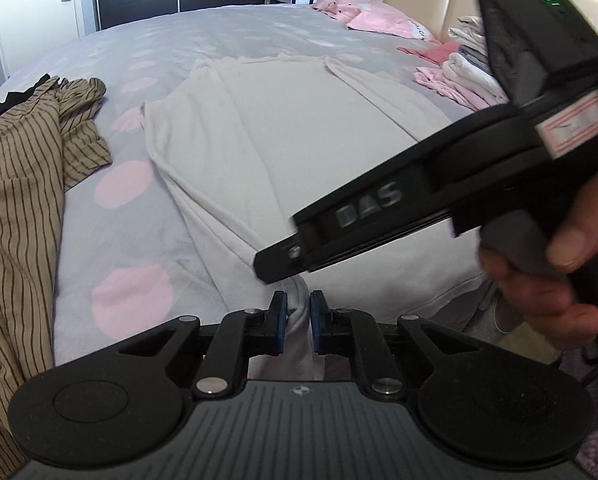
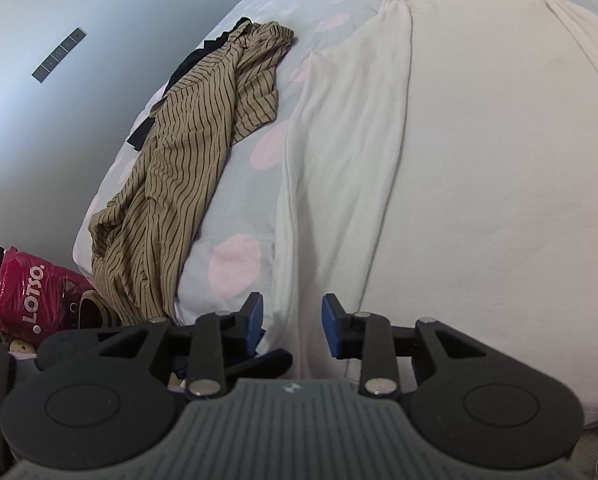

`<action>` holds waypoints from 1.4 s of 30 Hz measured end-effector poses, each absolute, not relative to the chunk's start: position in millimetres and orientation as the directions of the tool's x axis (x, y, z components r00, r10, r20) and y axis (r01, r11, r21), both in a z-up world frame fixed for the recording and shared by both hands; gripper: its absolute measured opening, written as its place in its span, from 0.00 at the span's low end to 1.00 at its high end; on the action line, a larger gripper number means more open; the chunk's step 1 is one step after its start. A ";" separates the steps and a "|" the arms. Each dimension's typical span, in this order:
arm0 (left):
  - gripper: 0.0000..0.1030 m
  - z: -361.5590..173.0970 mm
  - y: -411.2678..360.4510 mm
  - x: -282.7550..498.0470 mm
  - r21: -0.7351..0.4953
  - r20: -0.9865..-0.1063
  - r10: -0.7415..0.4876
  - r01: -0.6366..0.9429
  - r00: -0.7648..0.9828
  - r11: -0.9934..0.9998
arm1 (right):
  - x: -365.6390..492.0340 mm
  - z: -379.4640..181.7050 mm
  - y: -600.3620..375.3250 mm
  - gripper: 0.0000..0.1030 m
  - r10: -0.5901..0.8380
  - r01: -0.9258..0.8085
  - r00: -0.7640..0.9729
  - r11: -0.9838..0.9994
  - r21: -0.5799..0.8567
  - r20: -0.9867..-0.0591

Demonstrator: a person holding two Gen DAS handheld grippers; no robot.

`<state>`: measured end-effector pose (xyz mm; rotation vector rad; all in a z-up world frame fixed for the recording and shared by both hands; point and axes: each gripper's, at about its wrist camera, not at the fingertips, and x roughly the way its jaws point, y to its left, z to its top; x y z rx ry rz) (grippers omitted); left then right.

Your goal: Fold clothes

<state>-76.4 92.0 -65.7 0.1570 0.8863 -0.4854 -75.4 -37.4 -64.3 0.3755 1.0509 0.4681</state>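
A white garment (image 1: 291,132) lies spread flat on the grey bedspread with pink dots; it also fills the right wrist view (image 2: 459,160). My left gripper (image 1: 298,316) is shut on the garment's near edge, with bunched white fabric between its blue pads. My right gripper (image 2: 293,320) is open just above the garment's near left edge, with nothing between its pads. In the left wrist view the right gripper's body (image 1: 439,188) reaches in from the right, held by a hand, its tip just above my left fingers.
A crumpled tan striped garment (image 1: 27,168) lies on the bed's left side, also in the right wrist view (image 2: 187,152). Folded clothes (image 1: 467,76) are stacked at the far right, pink items (image 1: 363,12) beyond. A pink bag (image 2: 31,296) sits on the floor.
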 end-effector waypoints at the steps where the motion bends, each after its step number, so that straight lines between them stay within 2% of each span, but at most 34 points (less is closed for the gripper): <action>1: 0.10 -65.2 91.3 -75.9 -0.067 -0.775 -0.344 0.472 0.530 0.879 | -73.3 -66.5 -35.9 0.34 0.534 -0.185 0.406 0.843 0.506 -0.741; 4: 0.10 -64.3 88.6 -76.3 -0.071 -0.775 -0.357 0.490 0.522 0.869 | -67.2 -73.7 -33.0 0.34 0.531 -0.173 0.377 0.845 0.505 -0.759; 6: 0.10 -64.6 85.9 -75.9 -0.067 -0.779 -0.363 0.507 0.511 0.859 | -64.7 -77.2 -33.5 0.28 0.545 -0.173 0.358 0.837 0.520 -0.758; 7: 0.10 -64.8 84.7 -75.6 -0.067 -0.782 -0.366 0.516 0.505 0.854 | -63.8 -78.3 -33.7 0.16 0.553 -0.176 0.349 0.832 0.526 -0.757; 8: 0.10 -63.7 84.7 -74.9 -0.074 -0.784 -0.374 0.522 0.496 0.850 | -63.3 -78.3 -34.5 0.10 0.555 -0.178 0.346 0.830 0.528 -0.757; 13: 0.14 -49.7 99.8 -61.8 -0.184 -0.800 -0.447 0.545 0.400 0.818 | -62.7 -75.7 -46.2 0.10 0.560 -0.160 0.356 0.825 0.542 -0.748; 17: 0.27 -34.4 119.7 -31.9 -0.261 -0.807 -0.490 0.545 0.329 0.797 | -62.0 -73.5 -57.6 0.10 0.569 -0.140 0.364 0.816 0.561 -0.737; 20: 0.29 -25.9 139.6 9.1 -0.318 -0.811 -0.506 0.504 0.295 0.803 | -60.4 -77.0 -60.6 0.10 0.576 -0.134 0.354 0.811 0.569 -0.737; 23: 0.41 -26.7 160.3 55.4 -0.398 -0.784 -0.537 0.412 0.312 0.820 | -59.3 -80.1 -61.1 0.10 0.581 -0.145 0.341 0.809 0.569 -0.739; 24: 0.41 -30.9 165.0 74.0 -0.428 -0.775 -0.546 0.371 0.320 0.824 | -59.2 -80.7 -61.1 0.10 0.582 -0.152 0.337 0.809 0.567 -0.740; 29: 0.41 -66.3 187.1 150.4 -0.518 -0.769 -0.538 0.156 0.345 0.841 | -58.9 -82.1 -58.8 0.10 0.581 -0.191 0.325 0.813 0.550 -0.746; 35: 0.41 -100.4 188.3 212.4 -0.567 -0.752 -0.546 0.061 0.370 0.821 | -59.8 -84.8 -55.4 0.10 0.592 -0.210 0.307 0.806 0.553 -0.746; 38: 0.32 -115.6 190.1 235.5 -0.577 -0.749 -0.542 0.027 0.382 0.816 | -60.2 -86.1 -55.7 0.10 0.593 -0.214 0.302 0.805 0.554 -0.746; 42: 0.29 -126.8 201.8 253.8 -0.624 -0.710 -0.560 -0.013 0.427 0.782 | -60.9 -87.3 -60.7 0.10 0.595 -0.201 0.305 0.803 0.561 -0.743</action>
